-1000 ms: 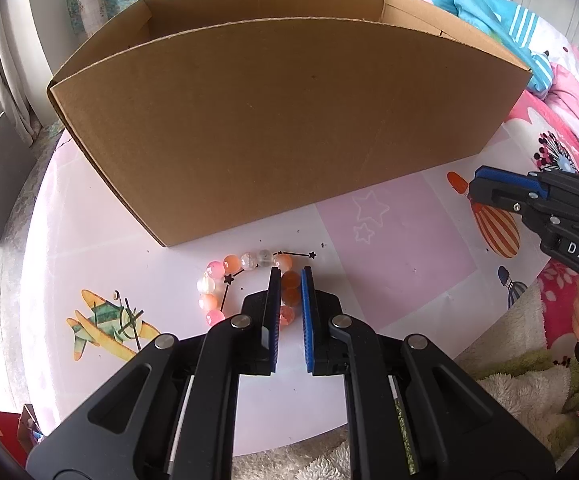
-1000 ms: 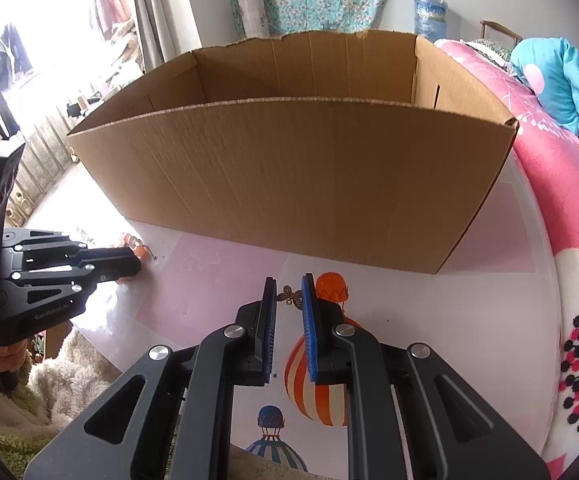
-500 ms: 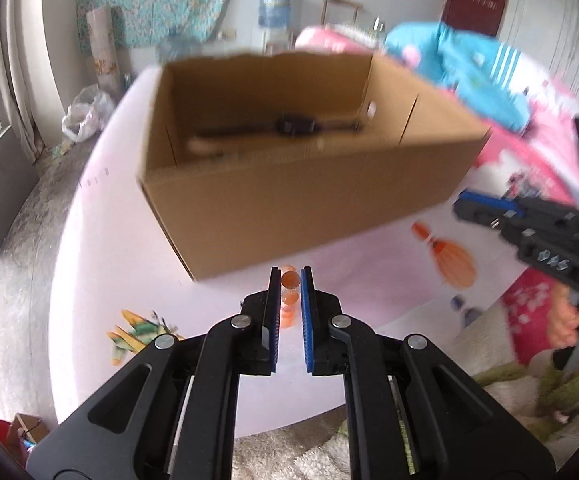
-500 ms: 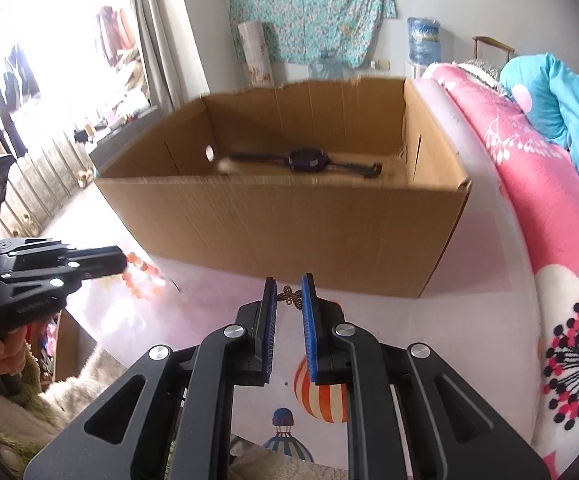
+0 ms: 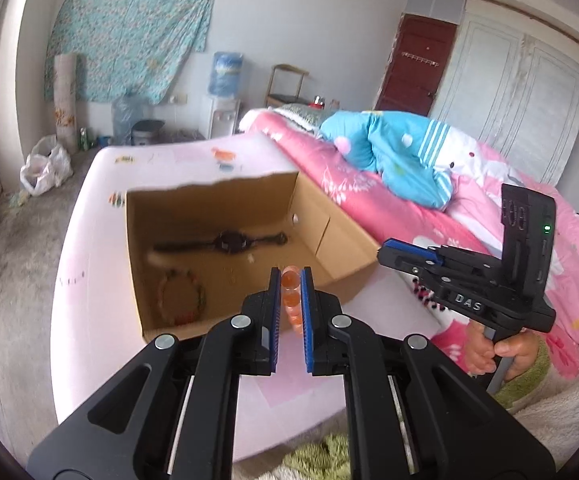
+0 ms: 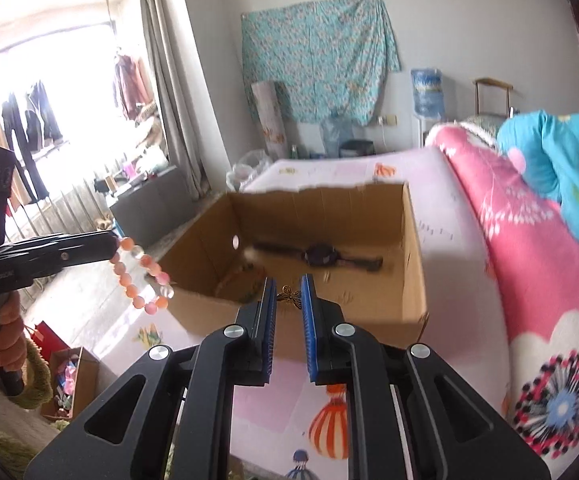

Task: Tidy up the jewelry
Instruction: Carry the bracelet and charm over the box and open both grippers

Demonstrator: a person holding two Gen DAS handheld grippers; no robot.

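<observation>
Your left gripper (image 5: 290,280) pinches an orange bead bracelet (image 6: 141,276) at frame centre; your right gripper (image 6: 288,294) pinches a small butterfly charm (image 6: 288,295) before the open cardboard box (image 6: 415,276).

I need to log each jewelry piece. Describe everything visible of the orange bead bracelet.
The bead bracelet is a loop of round, glossy beads in orange, pink and milky white. It hangs in the air from the left tool, whose pads are shut on a few orange beads. It dangles just outside the cardboard box, touching nothing else.

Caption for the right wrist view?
Right tool pinching small butterfly charm, left tool dangling orange bead bracelet beside open cardboard box.
</observation>
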